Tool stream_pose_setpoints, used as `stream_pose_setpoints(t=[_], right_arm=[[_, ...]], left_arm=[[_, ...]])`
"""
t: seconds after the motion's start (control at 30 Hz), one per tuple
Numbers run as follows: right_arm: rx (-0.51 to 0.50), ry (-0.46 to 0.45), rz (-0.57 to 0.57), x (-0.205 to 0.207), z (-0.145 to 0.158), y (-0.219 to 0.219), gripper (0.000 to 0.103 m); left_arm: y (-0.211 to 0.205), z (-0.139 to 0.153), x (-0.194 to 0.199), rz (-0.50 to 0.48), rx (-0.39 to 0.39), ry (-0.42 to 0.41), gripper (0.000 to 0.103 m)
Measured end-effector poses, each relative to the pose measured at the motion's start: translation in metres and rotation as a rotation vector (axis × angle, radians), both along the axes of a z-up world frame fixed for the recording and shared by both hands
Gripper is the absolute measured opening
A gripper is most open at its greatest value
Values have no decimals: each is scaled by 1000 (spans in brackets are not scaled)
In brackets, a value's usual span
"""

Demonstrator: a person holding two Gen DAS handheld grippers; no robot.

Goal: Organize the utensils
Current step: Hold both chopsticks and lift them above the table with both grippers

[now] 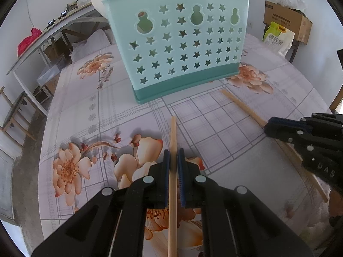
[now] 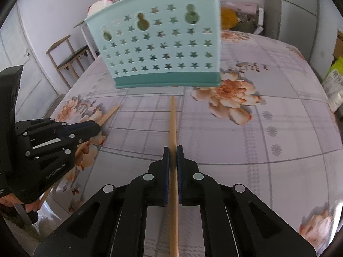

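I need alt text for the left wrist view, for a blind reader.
The left gripper holds a thin wooden chopstick pointing toward a pale teal plastic utensil holder with star-shaped holes on a floral tablecloth. At right, the right gripper grips a second wooden chopstick.

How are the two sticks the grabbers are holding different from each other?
The left gripper holds one chopstick; the right gripper holds the other chopstick.
1. From the left camera, the left chopstick points toward the turquoise holder, while the right chopstick lies slanted off to the side.
2. The left gripper's pads show a thin gap beside its chopstick; the right's look tight.
Both chopsticks are plain, light wood.
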State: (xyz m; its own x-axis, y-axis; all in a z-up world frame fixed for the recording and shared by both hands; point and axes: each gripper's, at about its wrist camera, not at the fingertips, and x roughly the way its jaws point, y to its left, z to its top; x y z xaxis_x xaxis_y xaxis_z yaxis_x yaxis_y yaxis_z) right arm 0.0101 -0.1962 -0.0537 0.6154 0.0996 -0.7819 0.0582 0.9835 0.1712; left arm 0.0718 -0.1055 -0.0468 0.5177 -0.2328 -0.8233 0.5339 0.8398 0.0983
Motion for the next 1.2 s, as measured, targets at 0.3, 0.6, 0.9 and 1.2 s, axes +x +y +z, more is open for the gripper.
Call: stream_pose_setpoints(t=[0.3,0.6,0.9,1.2], right_arm=[[57,24,-74,-8,-2,-29,5],[36,21,-61,-6,-3,-19,5],[20,16,-66,-7,-3,-18,5],[27,15,-72,-6,-4,-20,5]], left_arm=[[-2,0,3,1,17,-18,7],[-9,0,0,-7,35,-37,7],[-10,-1,2,-5,31,-36,7],[-12,1,5,-5,40,-19,6]])
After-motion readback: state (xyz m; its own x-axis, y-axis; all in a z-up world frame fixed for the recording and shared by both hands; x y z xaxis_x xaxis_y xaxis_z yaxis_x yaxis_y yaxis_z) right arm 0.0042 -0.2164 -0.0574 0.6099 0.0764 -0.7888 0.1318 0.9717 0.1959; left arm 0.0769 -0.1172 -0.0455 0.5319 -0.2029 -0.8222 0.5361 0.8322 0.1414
